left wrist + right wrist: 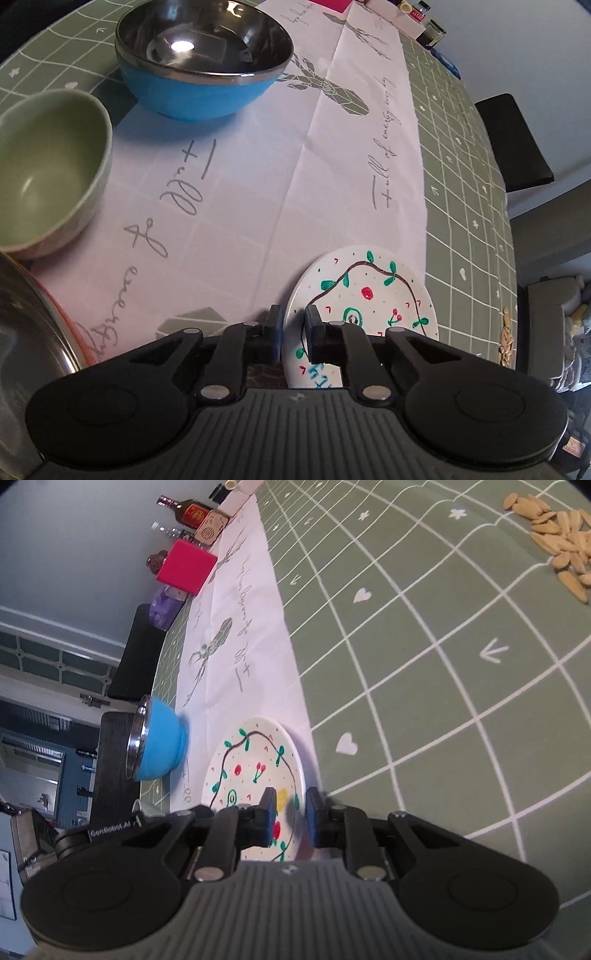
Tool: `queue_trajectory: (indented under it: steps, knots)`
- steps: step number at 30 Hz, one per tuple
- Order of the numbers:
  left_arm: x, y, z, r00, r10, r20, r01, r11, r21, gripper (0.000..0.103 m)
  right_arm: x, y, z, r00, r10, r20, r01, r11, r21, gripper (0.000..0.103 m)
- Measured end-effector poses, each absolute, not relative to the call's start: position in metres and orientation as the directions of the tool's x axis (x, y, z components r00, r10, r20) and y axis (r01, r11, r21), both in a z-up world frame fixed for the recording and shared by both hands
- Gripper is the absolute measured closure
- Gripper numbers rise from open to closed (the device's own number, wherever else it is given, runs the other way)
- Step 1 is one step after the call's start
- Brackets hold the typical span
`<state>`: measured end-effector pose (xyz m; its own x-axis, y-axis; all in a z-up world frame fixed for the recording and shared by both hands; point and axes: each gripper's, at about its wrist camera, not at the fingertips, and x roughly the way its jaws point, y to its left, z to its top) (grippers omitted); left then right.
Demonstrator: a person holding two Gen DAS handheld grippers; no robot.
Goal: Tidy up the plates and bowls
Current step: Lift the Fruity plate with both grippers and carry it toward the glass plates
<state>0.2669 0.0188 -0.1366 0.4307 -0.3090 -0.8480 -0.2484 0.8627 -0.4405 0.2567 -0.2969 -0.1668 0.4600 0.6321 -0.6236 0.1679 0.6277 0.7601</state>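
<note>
A white plate [373, 291] painted with green leaves and red cherries lies on the white runner. In the left wrist view my left gripper [294, 326] is shut on its near-left rim, with one pad on each side of the edge. The right wrist view shows the same plate [255, 760] from the other side. There my right gripper [291, 808] pinches the rim, one finger over the painted face and one outside the edge. A blue bowl [203, 66] with a steel inside stands beyond, and a pale green bowl [48, 173] sits at the left.
A steel bowl with an orange rim [37, 332] fills the lower left corner. The white runner [258, 192] lies over a green grid tablecloth [424, 646]. A pile of seeds [554, 535] lies on the cloth. A pink box [186, 566] and bottles [188, 511] stand at the far end.
</note>
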Motion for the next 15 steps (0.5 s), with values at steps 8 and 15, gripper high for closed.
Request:
queue_trajectory:
  steps: [8,15]
  knots:
    - [0.24,0.016,-0.148,0.561,-0.335,-0.757,-0.261,0.796,-0.546,0.09,0.255,-0.313,-0.17,0.467,0.634,-0.616,0.196,0.605,0.771,0.088]
    - [0.237,0.008,-0.146,0.595,-0.296,-0.748,-0.225,0.831,-0.508,0.09,0.254,-0.319,-0.178,0.471,0.664,-0.58,0.192,0.565,0.803,0.088]
